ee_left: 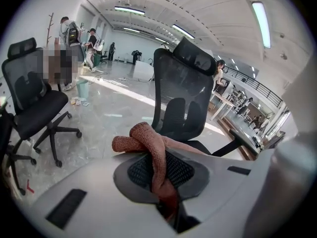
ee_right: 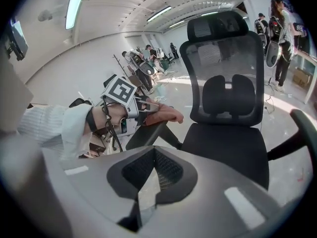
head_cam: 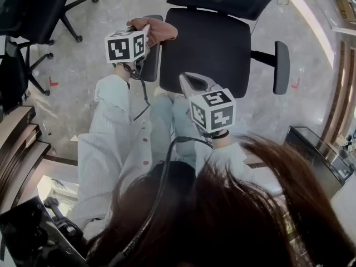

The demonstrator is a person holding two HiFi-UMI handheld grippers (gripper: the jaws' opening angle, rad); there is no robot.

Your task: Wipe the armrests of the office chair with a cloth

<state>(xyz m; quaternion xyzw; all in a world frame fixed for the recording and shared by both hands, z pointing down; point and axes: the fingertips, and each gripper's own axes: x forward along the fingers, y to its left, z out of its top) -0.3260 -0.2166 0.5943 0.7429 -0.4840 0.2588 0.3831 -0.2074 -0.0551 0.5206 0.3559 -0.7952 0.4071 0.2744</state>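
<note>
A black office chair stands in front of me. In the head view its left armrest lies under my left gripper, which is shut on a pinkish-brown cloth. The cloth rests on that armrest's far end. In the left gripper view the cloth runs up between the jaws and bunches above them. My right gripper hangs over the seat's front edge, shut, with nothing in it. The right gripper view shows the left gripper's cube, the cloth and the armrest. The right armrest is bare.
Other black office chairs stand at the left on the marble floor. A glass case is at the right, wooden steps at the left. Several people stand far back in the room.
</note>
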